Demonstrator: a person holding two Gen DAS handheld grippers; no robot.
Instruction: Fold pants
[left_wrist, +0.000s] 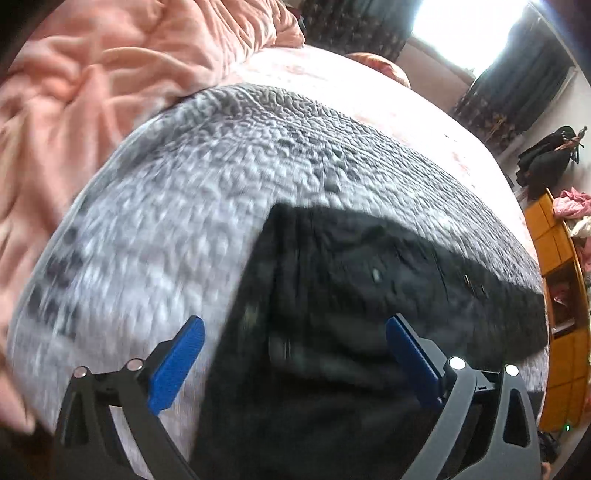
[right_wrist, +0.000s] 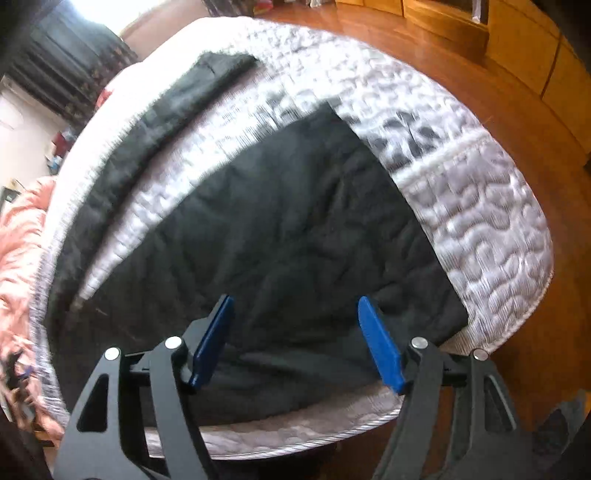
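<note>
black pants (right_wrist: 280, 229) are spread on quilted mattress (right_wrist: 480, 221) | left gripper (left_wrist: 295, 332) is held apart (nothing clamped) | right gripper (right_wrist: 295, 317) is likewise parted, empty

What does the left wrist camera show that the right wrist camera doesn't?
Only the left wrist view shows the bright window, the big pink blanket heaped at the far side, and the left gripper, open. Only the right wrist view shows the wooden floor, the two pant legs spread apart, and the right gripper, open. Both show the black pants lying on the grey quilted mattress.
</note>
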